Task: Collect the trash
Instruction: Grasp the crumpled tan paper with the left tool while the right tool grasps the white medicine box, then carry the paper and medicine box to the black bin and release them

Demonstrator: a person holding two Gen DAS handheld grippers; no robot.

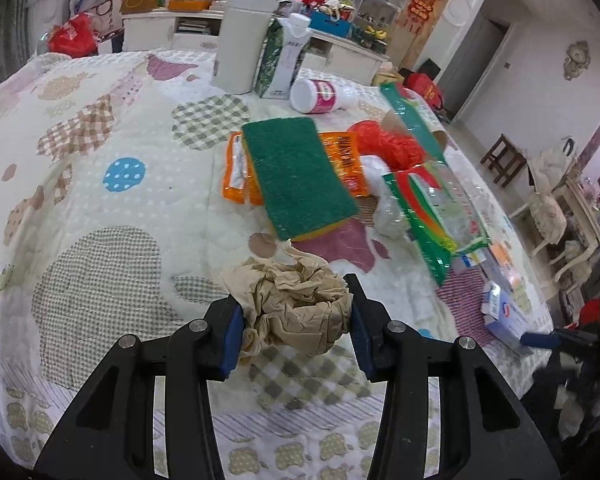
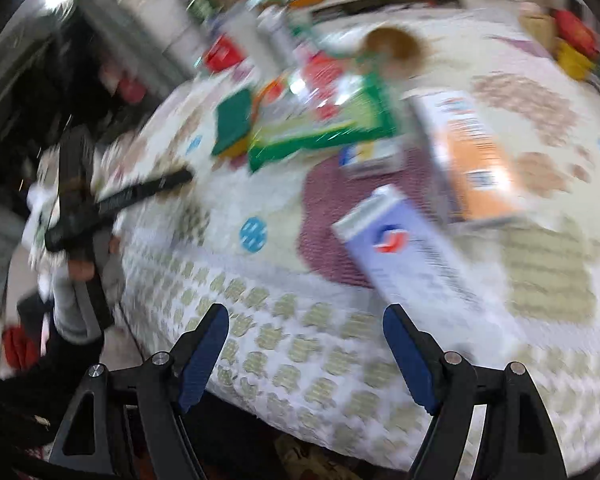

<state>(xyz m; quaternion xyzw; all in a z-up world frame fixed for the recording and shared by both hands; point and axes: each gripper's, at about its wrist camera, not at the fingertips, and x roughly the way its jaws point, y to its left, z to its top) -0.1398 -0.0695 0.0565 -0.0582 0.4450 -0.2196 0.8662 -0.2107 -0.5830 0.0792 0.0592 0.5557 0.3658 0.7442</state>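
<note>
While your left gripper [image 1: 296, 316] squeezes the crumpled paper [image 1: 292, 304] and your right gripper [image 2: 306, 344] is wide apart, the soft paper could slip out onto the bed [image 1: 112, 184].

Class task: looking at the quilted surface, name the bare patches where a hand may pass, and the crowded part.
Bare quilt lies left of the green sponge, reaching the white canister. Right of the sponge it is crowded: red bag, green wrapper, blue box.
</note>
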